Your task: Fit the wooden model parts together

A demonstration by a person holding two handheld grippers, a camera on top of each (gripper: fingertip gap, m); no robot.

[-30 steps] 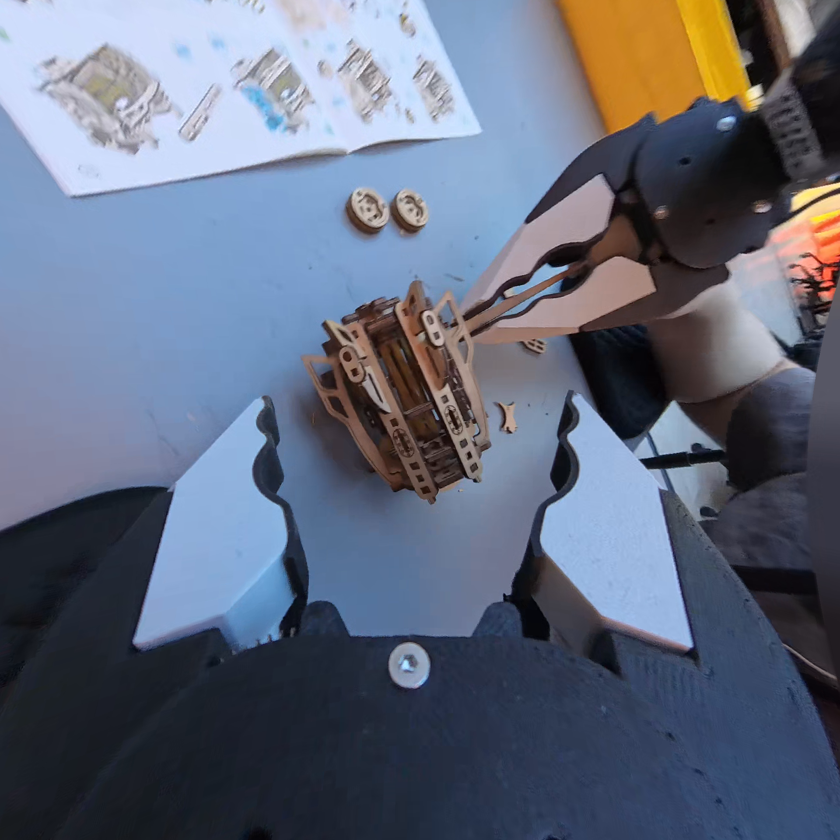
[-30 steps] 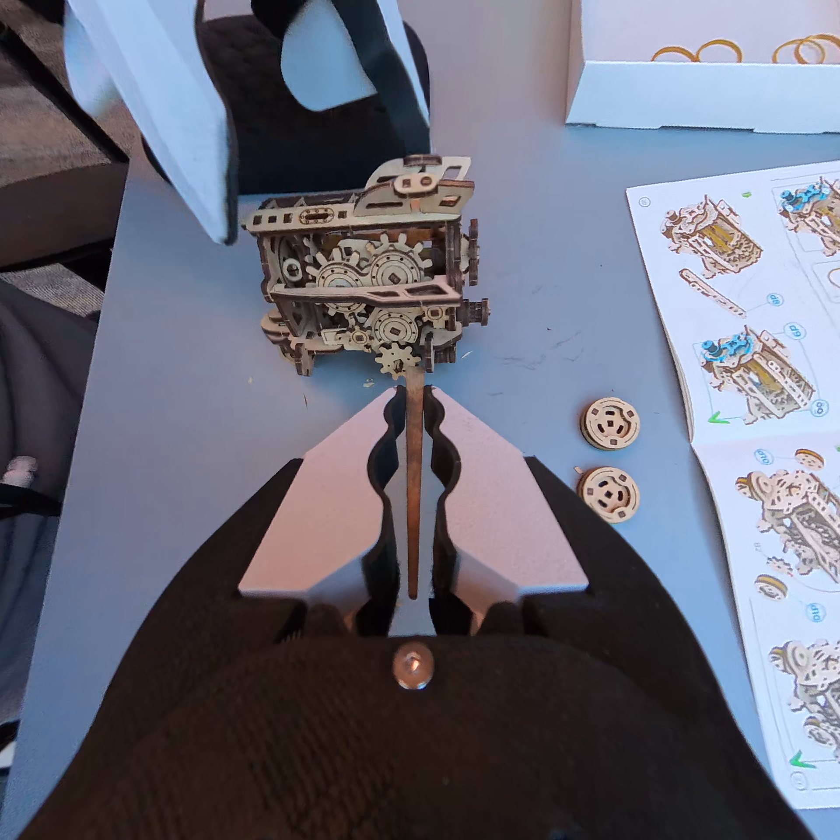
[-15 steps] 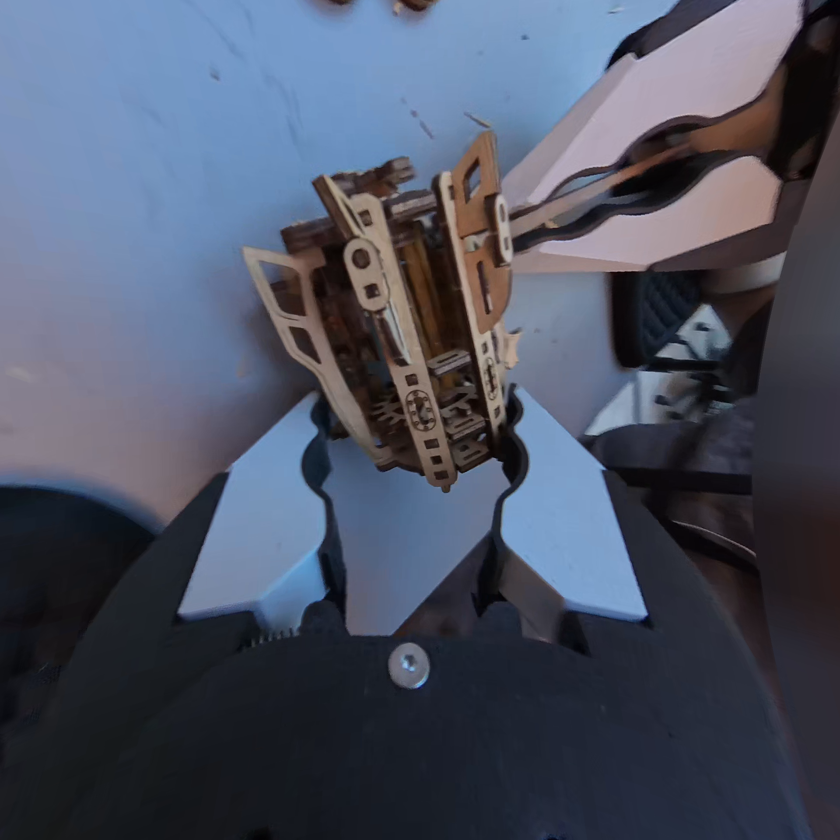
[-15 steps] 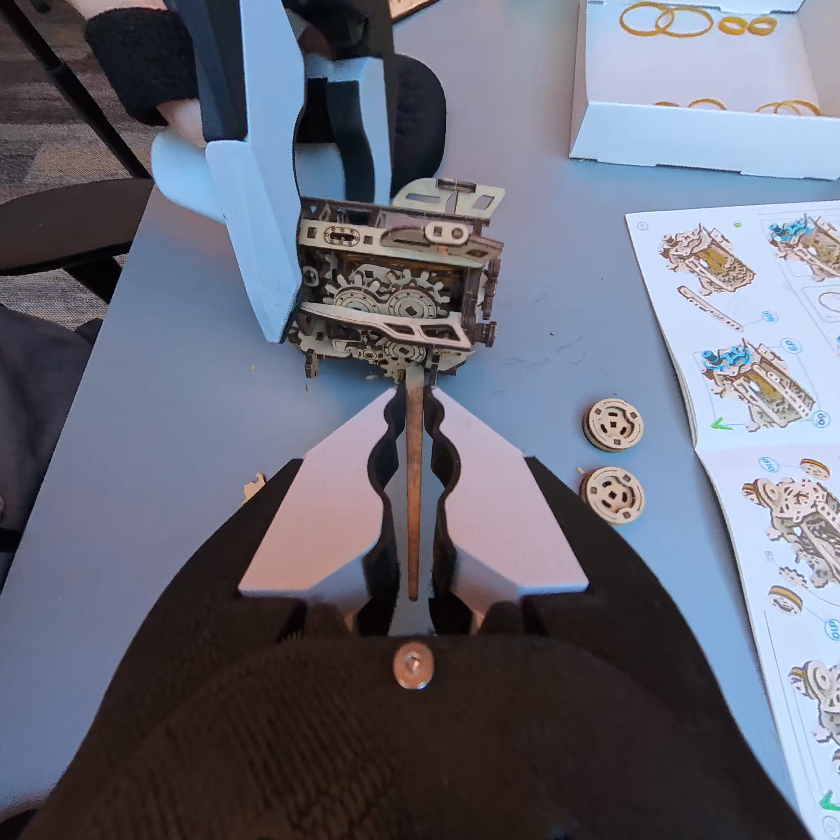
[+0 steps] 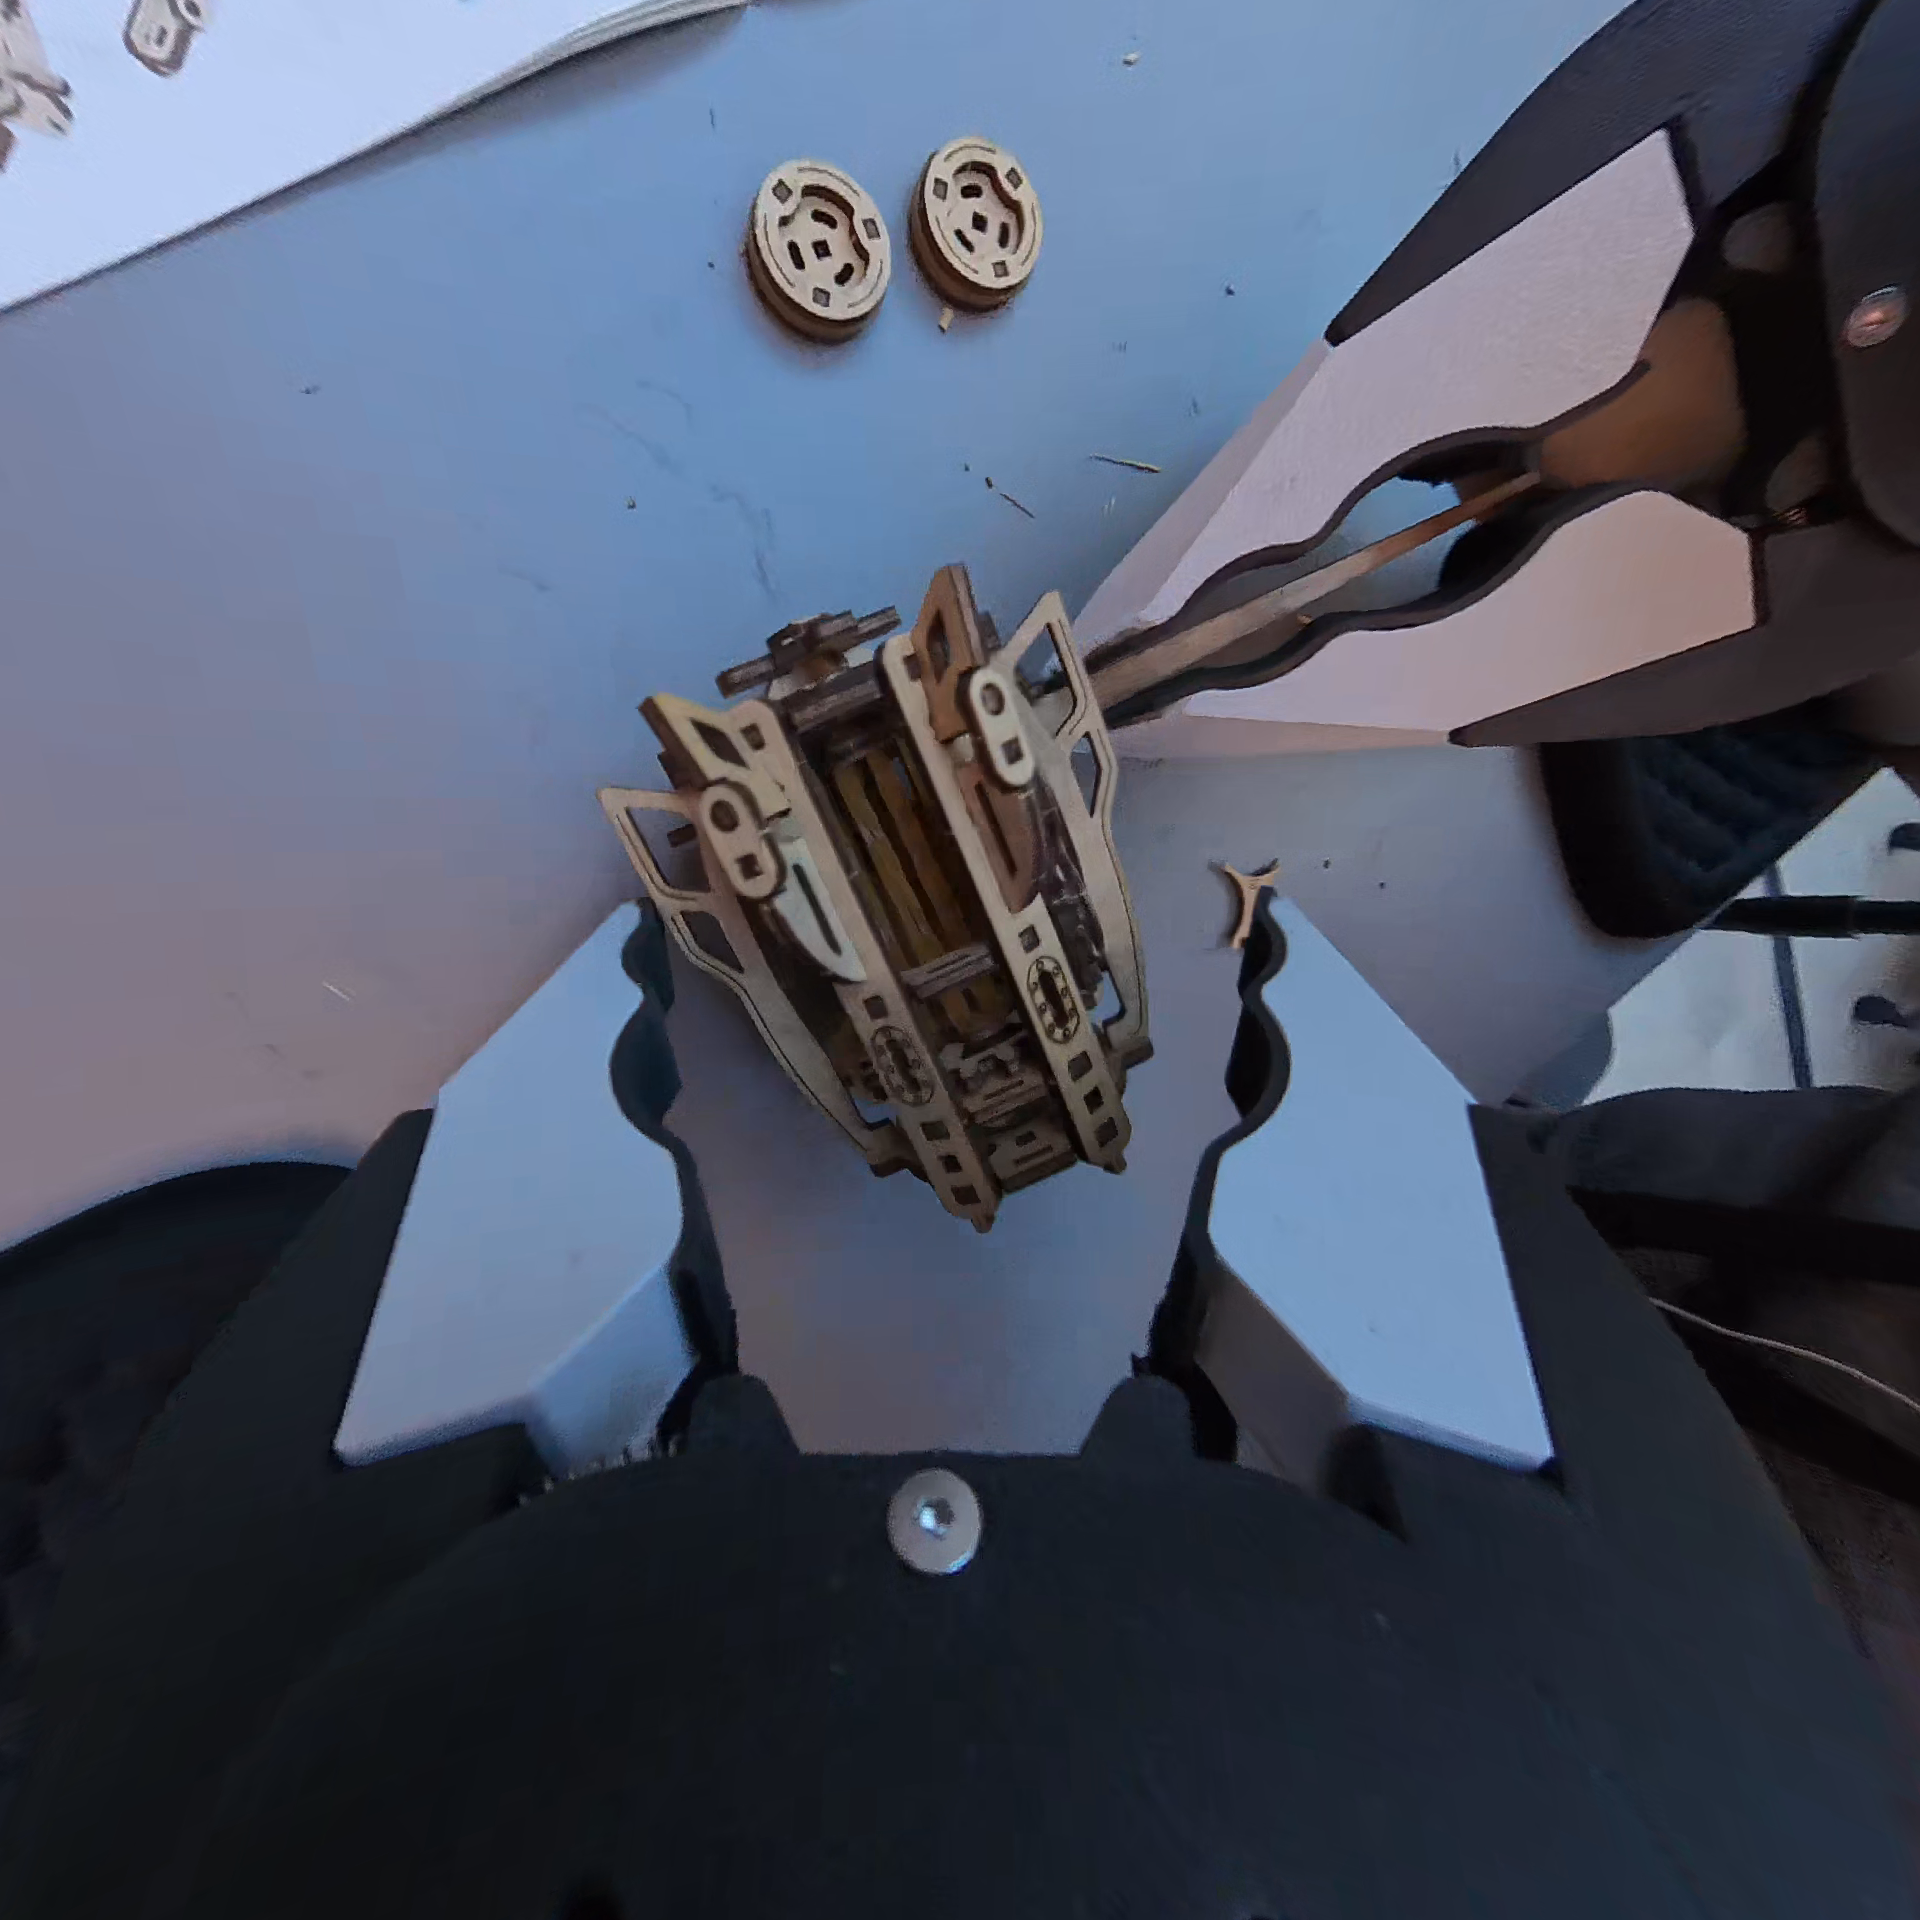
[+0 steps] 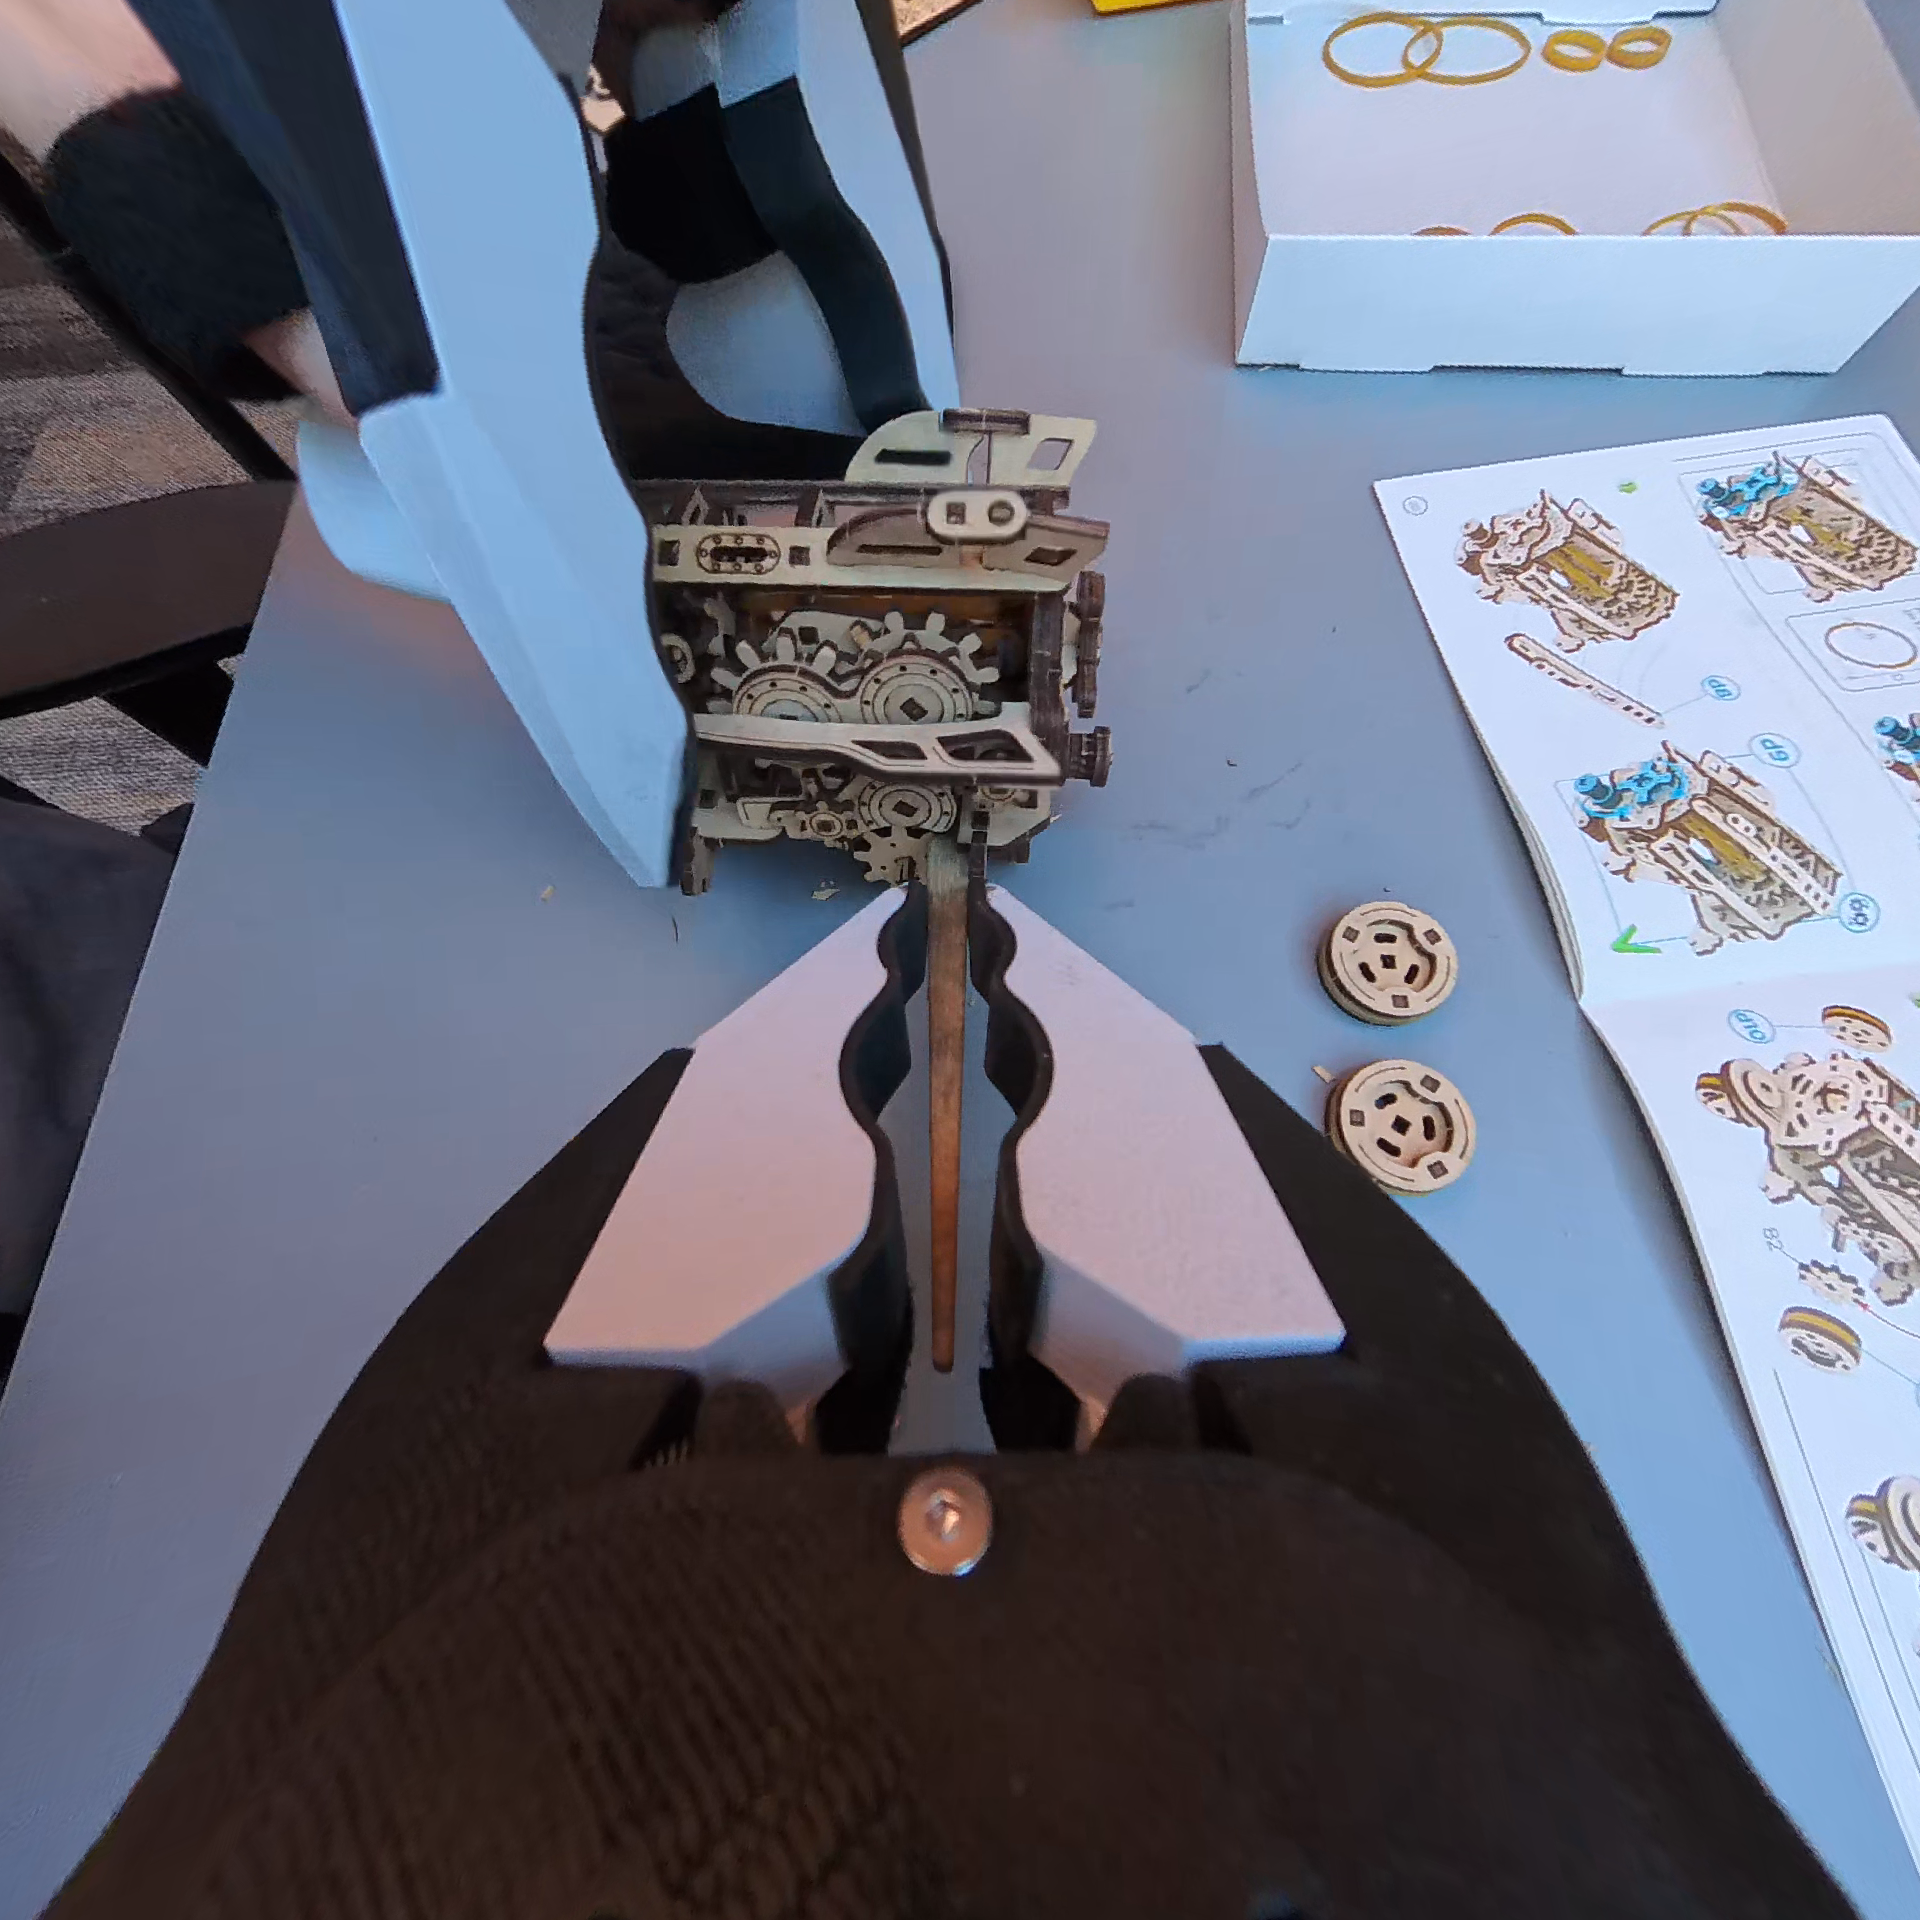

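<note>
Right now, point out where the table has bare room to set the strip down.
Bare grey table lies left of the right gripper, out to the table edge. Another free patch lies between the wooden model and the white box. It is crowded to the right: two wooden wheels, then the instruction sheet.

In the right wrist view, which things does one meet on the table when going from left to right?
left gripper → wooden model → two wooden wheels → instruction booklet

Grey table (image 6: 312,987) stood sunlit — patterned carpet floor (image 6: 114,416) lay beyond its left edge, dark chair seat (image 6: 114,613) alongside.
</note>
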